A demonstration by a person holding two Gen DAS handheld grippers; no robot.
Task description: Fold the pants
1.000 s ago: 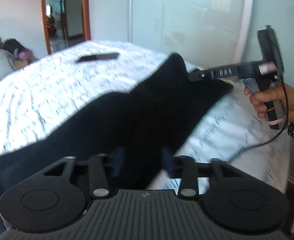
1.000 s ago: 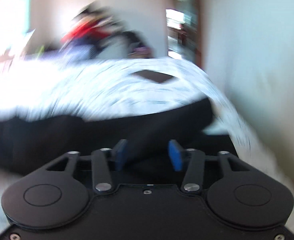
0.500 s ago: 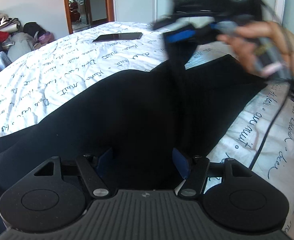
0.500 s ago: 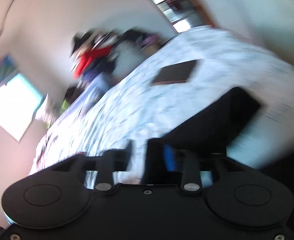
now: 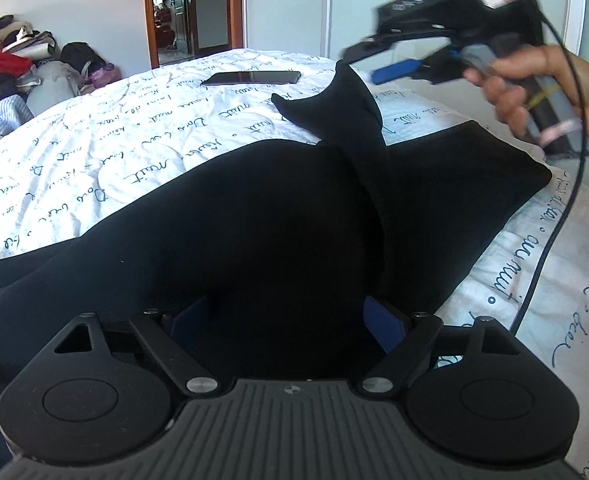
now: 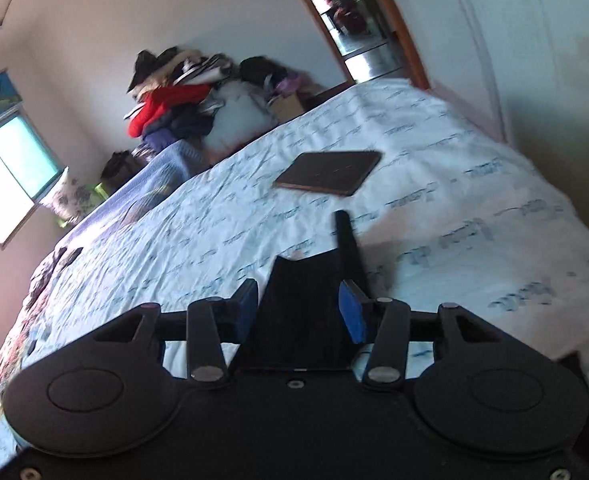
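Black pants [image 5: 278,216] lie across a white bedspread [image 5: 94,152] printed with script. One corner of the pants [image 5: 350,96] stands up, falling free. My left gripper [image 5: 286,320] is open low over the cloth, which fills the gap between its blue pads [image 5: 382,320]. My right gripper [image 5: 398,64] hangs above the raised corner, jaws apart. In the right wrist view the gripper [image 6: 298,312] is open, with a black flap of pants [image 6: 306,304] loose between its pads.
A dark phone [image 5: 250,78] lies on the bed beyond the pants; it also shows in the right wrist view [image 6: 330,172]. Piled clothes [image 6: 174,108] sit against the far wall. A cable [image 5: 550,240] trails from the right gripper over the bed's right side.
The right gripper lifted a corner of the pants up and toward the middle, then opened and let it go. The left gripper opened wider over the cloth.
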